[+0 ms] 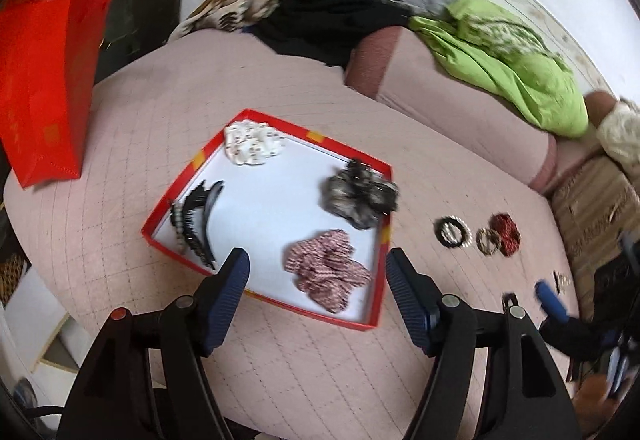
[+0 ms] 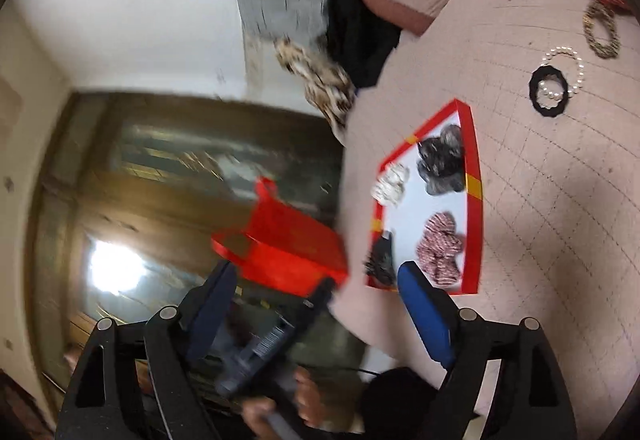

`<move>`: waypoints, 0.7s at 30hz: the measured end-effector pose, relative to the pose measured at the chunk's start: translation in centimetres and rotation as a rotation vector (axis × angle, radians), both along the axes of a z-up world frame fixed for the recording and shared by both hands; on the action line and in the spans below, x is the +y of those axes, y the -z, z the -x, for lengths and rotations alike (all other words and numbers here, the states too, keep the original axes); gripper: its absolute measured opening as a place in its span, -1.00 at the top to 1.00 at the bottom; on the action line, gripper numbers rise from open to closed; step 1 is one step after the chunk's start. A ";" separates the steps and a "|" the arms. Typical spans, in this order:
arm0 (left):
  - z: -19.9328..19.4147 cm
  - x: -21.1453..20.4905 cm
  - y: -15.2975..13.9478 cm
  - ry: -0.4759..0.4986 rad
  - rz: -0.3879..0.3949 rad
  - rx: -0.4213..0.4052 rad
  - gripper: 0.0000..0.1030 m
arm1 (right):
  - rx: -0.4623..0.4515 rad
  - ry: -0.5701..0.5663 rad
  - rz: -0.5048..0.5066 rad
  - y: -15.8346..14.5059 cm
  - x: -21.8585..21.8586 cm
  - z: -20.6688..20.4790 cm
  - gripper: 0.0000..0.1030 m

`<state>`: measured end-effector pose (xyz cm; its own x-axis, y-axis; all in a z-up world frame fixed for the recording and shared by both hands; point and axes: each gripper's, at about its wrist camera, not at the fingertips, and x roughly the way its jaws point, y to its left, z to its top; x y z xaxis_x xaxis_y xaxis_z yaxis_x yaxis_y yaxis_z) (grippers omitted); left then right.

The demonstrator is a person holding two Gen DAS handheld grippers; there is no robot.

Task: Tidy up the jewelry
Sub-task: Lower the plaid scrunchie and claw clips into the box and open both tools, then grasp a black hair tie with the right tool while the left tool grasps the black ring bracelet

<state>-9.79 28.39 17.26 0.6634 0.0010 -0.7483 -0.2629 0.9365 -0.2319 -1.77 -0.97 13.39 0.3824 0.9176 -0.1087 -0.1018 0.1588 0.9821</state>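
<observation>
Red-rimmed box [image 1: 376,240] on pink quilted bed, holding scrunchies and claw clips; loose bracelets [image 1: 478,234] outside at its three o'clock, nearer right tool [image 2: 320,304] than left tool [image 1: 318,276], both spread, empty.

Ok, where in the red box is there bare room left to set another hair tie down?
The red box has a bare white middle, bordered by the black hair clips, white scrunchie, grey scrunchie and pink striped scrunchie. The corners with those pieces are crowded.
</observation>
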 end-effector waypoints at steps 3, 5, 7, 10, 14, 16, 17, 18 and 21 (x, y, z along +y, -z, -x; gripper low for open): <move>0.1 -1.8 -0.3 0.029 -0.017 0.003 -0.35 | 0.008 0.029 -0.027 -0.3 -1.4 0.2 -0.77; 0.2 -2.8 -0.4 0.045 -0.024 0.009 -0.35 | 0.007 0.046 -0.010 -0.4 -2.6 0.5 -0.79; 0.1 -3.8 -0.3 0.059 -0.036 0.020 -0.36 | 0.002 0.076 0.060 -0.5 -3.9 0.8 -0.80; 0.1 -5.2 -0.1 0.082 -0.059 0.041 -0.36 | -0.025 0.136 0.232 -1.0 -6.2 1.3 -0.82; -0.2 -7.3 0.3 0.113 -0.100 0.048 -0.36 | -0.062 0.249 0.555 -0.8 -9.8 2.8 -0.82; -0.7 -8.3 0.8 0.132 -0.116 0.060 -0.36 | -0.053 0.308 0.699 -0.1 -11.6 3.7 -0.82; -1.0 -8.9 1.1 0.142 -0.121 0.069 -0.36 | -0.045 0.326 0.737 0.3 -12.4 3.9 -0.82; -1.3 -9.5 1.4 0.155 -0.122 0.078 -0.36 | -0.032 0.348 0.779 0.8 -13.4 4.3 -0.82; -2.1 -11.4 2.4 0.198 -0.139 0.091 -0.36 | -0.011 0.383 0.846 1.8 -15.4 4.8 -0.82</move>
